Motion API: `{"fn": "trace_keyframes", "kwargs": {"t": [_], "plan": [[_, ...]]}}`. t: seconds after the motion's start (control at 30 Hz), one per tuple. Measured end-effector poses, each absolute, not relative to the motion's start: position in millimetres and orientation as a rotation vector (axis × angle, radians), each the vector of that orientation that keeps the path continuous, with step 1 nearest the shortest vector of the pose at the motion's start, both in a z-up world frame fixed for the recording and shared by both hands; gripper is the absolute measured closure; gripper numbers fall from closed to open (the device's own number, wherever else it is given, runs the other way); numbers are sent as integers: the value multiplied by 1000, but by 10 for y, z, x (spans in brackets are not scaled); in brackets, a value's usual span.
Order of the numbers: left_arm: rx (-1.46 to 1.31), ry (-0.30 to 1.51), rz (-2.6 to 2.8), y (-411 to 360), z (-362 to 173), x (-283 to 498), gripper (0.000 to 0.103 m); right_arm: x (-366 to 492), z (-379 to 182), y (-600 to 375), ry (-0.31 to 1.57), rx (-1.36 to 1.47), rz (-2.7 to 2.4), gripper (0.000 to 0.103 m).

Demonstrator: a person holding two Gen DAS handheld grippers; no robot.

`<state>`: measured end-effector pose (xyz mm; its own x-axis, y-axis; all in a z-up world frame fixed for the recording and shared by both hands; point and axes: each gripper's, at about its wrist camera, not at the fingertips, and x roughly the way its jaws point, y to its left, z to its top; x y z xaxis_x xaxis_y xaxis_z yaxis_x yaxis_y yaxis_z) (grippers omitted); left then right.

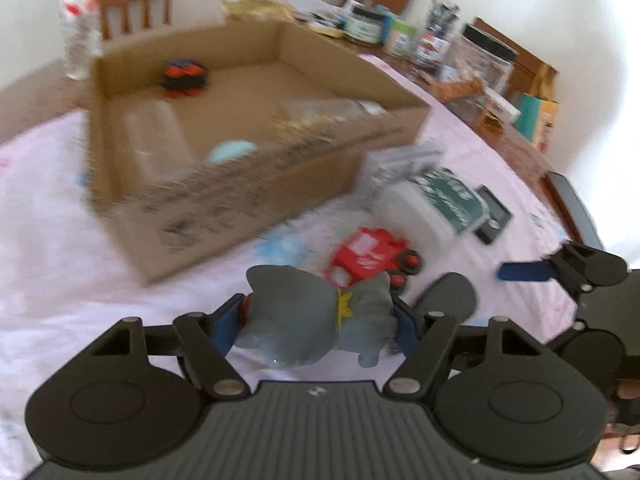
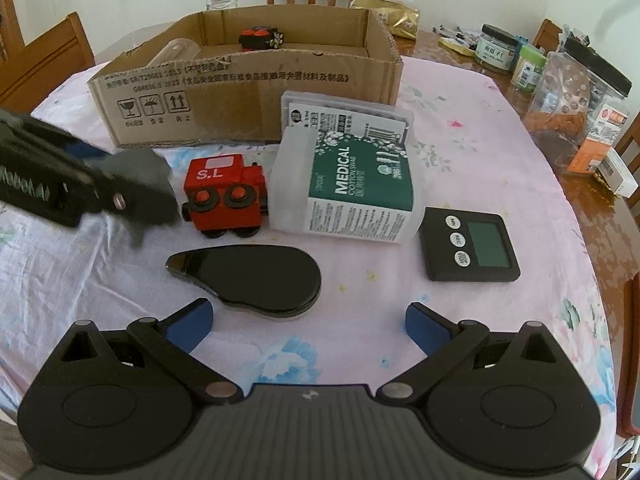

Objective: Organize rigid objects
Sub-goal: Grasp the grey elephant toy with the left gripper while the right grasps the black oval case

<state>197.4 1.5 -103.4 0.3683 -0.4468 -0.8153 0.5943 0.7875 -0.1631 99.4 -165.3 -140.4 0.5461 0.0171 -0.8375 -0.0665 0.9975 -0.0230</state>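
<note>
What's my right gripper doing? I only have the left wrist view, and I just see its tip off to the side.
Observer: The right gripper is open and empty, hovering above the black teardrop-shaped case.
Operator: Anything right of that case? My view cuts off there.
Observer: A black digital timer lies flat on the cloth, screen up.
Operator: My picture is blurred. What's printed on the white box beside the red toy train?
Observer: The white box has a green label reading MEDICAL, and the red toy train is marked S.L.
</note>
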Motion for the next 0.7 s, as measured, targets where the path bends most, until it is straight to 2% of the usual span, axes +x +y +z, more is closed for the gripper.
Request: {"fn": "trace_keyframes", "kwargs": {"t": [0.27,0.37,0.57,0.7], "plan": [[273,980,-553,260,-1123,1884,27,949,-1401,-1431,1002,-93,119,0],[289,984,-543,276,-1189,1859,12,1009,-1408,-1368,990,-87,112,0],[302,1004,-549,306,-1276,1865,12,1098,-1420,-1257,972,-85,112,0],[327,992,-569,316,-1309,1817,6,1119,-1429,-1229,962,-78,98,0]]}}
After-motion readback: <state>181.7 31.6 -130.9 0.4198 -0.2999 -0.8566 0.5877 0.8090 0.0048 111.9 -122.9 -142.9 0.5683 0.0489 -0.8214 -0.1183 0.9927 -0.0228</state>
